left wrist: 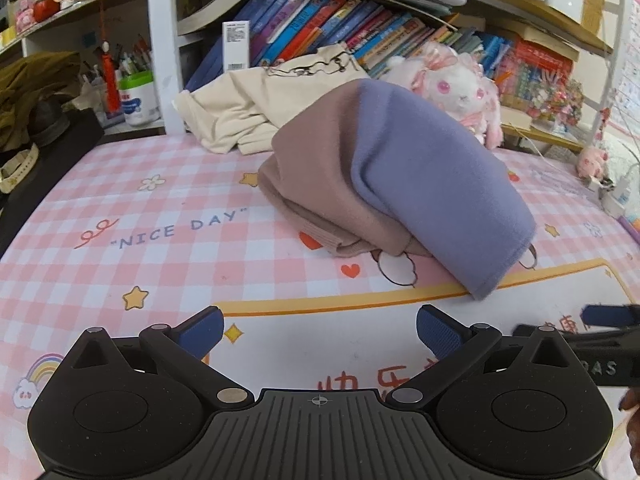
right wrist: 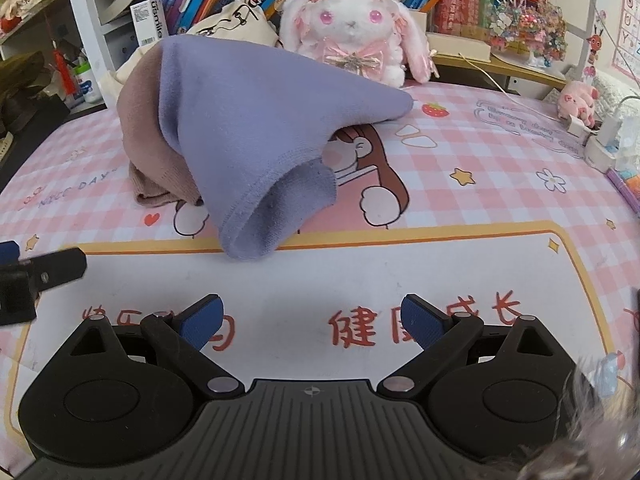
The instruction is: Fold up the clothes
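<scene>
Garment (left wrist: 420,184), mauve and lavender, lies heaped, open cuff toward both empty, wide-open claws: left claw (left wrist: 320,332), right claw (right wrist: 312,320).

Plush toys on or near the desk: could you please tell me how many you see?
2: a white-and-pink rabbit behind the purple garment, and a small pink one at the far right. Others may be hidden.

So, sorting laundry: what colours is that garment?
Purple and dusty pink garment; clearest in the right wrist view.

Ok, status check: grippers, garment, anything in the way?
Left gripper open, right gripper open, both empty. Purple-and-mauve garment heaped, unfolded, on the desk mat. Cream garment and plush rabbit close behind.
</scene>
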The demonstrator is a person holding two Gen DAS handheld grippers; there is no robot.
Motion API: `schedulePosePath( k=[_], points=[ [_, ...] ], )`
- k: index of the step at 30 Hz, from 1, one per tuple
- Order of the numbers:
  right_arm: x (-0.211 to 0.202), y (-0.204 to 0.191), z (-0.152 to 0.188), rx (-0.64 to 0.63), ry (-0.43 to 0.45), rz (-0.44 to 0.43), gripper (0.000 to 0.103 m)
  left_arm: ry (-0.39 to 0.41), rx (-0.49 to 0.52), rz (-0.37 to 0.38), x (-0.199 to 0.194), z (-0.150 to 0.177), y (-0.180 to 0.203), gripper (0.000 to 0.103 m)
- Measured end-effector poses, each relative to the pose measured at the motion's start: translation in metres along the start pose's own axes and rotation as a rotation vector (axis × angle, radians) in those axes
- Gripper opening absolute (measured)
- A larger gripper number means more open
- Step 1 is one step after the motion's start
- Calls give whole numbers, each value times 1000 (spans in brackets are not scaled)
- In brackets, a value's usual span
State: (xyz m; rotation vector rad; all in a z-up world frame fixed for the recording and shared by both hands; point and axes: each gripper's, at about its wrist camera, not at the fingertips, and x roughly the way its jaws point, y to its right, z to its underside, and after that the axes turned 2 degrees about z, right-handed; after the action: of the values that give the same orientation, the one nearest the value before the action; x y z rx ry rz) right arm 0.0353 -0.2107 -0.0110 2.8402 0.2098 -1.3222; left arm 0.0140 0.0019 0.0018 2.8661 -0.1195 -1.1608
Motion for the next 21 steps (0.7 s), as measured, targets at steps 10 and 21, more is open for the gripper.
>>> schedulePosePath(
  k=[10,21],
  points=[
    [-3,-2,4,-38,25,-44,96,22,40,-13,-2,4,12,103],
    [-9,31,11,-9,49,-88,96,26,55,-16,-8,4,42,103]
  ],
)
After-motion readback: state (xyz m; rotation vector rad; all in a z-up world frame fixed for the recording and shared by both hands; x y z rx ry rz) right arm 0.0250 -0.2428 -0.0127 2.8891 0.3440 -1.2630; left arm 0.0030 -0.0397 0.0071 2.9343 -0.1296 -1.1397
